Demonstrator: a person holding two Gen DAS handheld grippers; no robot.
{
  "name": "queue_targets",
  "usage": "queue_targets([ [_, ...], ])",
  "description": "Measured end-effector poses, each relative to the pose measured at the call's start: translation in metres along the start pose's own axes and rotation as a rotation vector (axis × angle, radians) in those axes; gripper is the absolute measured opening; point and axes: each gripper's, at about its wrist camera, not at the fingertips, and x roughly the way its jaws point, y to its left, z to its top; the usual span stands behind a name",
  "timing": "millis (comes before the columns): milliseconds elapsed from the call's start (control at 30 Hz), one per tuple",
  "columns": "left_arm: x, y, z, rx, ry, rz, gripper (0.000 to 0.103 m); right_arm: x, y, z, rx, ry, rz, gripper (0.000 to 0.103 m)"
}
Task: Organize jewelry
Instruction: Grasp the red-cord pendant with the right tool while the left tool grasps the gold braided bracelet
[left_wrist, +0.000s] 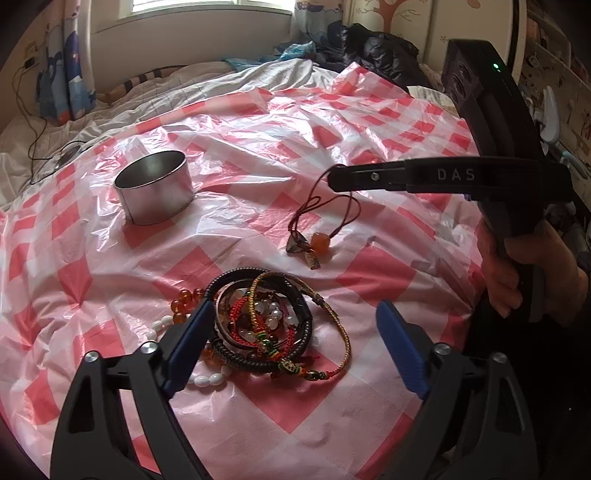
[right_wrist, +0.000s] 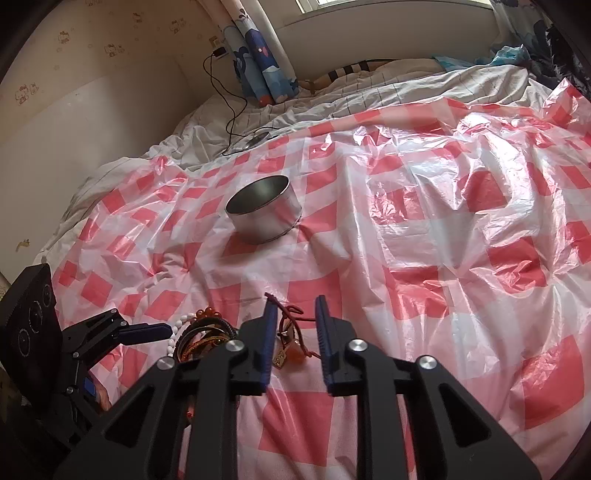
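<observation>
Looking along our left tool (left_wrist: 291, 347), we see its blue pads (left_wrist: 400, 350) standing wide apart over a pile of bracelets (left_wrist: 266, 325) on the checked plastic sheet (left_wrist: 369, 129) that covers the bed. The left pad overlaps the pile's near-left edge; whether it touches the beads we cannot tell. Nothing is gripped. The pile holds black cord rings, red and yellow braids, white beads (left_wrist: 210, 379) and amber beads (left_wrist: 184, 297).

Our right tool (right_wrist: 295, 347) is partly open, its pads (right_wrist: 267, 347) either side of a red cord (right_wrist: 291, 317) with a pendant (right_wrist: 286, 350) (an amber bead and a small metal tag hang on it). The pads do not press on it. In the left view this tool's tip (left_wrist: 338, 176) sits by the cord's (left_wrist: 325, 206) upper loop, while the pendant (left_wrist: 310, 245) lies on the sheet just beyond the pile. A hand (left_wrist: 509, 266) wraps the tool's handle at the right edge.

A round metal tin (left_wrist: 155, 186), open-topped, stands upright farther back on the sheet, well apart from the jewelry; its inside looks bare. Beyond the sheet lie a pale quilt (right_wrist: 369, 92) and a black cable (right_wrist: 229, 110).
</observation>
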Motion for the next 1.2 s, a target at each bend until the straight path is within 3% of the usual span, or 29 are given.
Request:
queue_targets([
  [333,0.009,0.007,-0.003,-0.031,0.031,-0.023,0.075,0.002,0.0,-0.001,0.007,0.015,-0.01,0.041],
  [433,0.008,0.014,-0.004,-0.055,0.02,-0.026,0.066,0.002,0.0,-0.001,0.009,0.016,-0.014,0.047],
  [633,0.006,0.022,-0.002,-0.063,0.015,0.017,0.036,0.006,0.0,0.0,0.012,0.029,-0.016,0.053],
  [767,0.005,0.01,-0.001,0.012,-0.001,0.059,0.036,0.007,0.0,-0.001,0.012,0.029,-0.017,0.055],
  [967,0.014,0.012,-0.001,0.004,0.04,0.061,0.035,0.007,0.0,-0.001,0.009,0.029,-0.016,0.055],
  [1000,0.013,0.012,-0.001,0.002,0.041,0.058,0.032,0.007,0.0,-0.001,0.011,0.029,-0.016,0.055],
  [1067,0.013,0.012,-0.001,0.005,0.042,0.063,0.005,0.007,0.0,-0.001,0.014,0.027,-0.016,0.055],
  [1200,0.006,0.015,-0.001,-0.024,0.015,0.042,0.005,0.005,-0.003,-0.002,0.037,0.015,-0.013,0.056],
])
